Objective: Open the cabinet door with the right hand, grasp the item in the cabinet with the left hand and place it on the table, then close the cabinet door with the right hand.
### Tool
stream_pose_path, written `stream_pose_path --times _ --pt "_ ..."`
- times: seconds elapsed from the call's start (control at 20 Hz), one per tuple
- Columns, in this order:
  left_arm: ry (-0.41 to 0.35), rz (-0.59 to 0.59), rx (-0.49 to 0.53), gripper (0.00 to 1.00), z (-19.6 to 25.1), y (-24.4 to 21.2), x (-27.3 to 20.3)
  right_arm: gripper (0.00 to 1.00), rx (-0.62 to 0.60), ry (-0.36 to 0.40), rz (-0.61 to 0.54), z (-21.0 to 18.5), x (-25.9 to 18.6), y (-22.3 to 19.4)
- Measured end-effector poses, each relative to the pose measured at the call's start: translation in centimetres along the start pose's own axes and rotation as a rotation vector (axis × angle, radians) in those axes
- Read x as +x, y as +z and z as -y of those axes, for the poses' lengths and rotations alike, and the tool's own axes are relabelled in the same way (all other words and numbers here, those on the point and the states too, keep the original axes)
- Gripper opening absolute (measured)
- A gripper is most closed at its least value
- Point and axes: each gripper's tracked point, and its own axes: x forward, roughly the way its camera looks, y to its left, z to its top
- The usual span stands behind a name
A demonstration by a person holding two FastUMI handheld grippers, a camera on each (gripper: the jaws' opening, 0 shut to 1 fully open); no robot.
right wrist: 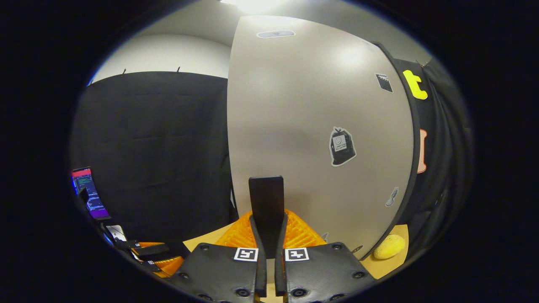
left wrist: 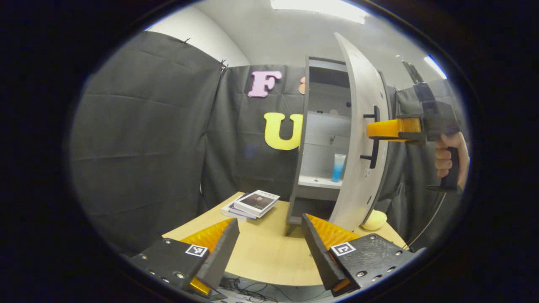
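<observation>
Cabinet door (left wrist: 362, 139) half open, right tool (right wrist: 267, 219) clamped on its handle (right wrist: 266, 206).
Blue tube (left wrist: 338, 167) stands on the cabinet shelf (left wrist: 318, 182), toward the counter's (left wrist: 265, 248) far edge; the left tool (left wrist: 269, 240) waits with fingers apart over the near edge. Risk, as I judge it: if the handle slips, the door swings back and blocks the left tool's reach, or that tool tips the tube.

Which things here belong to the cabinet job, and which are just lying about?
Job:
cabinet door, partly open
door handle, right gripper shut on it
blue tube on the cabinet shelf
left gripper, open, over the table

Lying about:
stack of books
yellow sponge
</observation>
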Motion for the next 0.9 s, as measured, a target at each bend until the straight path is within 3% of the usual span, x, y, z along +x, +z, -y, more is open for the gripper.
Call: stream_pose_path --times 0.05,0.4,0.5,0.55,0.9 --pt "0.006 0.003 0.008 0.90 0.5 0.0 -0.7 0.06 0.000 0.004 0.002 0.1 -0.1 0.0" --pt "0.001 0.015 0.029 0.90 4.7 0.0 -2.7 0.09 0.020 0.010 0.009 1.1 -0.3 0.4" --pt "-0.016 0.020 0.043 0.90 6.2 0.3 -3.1 0.12 0.030 0.004 0.005 1.2 -0.5 0.4" --pt "-0.026 0.021 0.050 0.90 6.9 0.1 -3.2 0.09 0.034 0.000 0.003 1.3 -0.5 0.4" --pt "-0.095 0.008 0.074 0.90 11.6 -0.8 -2.9 0.08 0.057 -0.032 -0.005 1.9 -0.2 1.0"
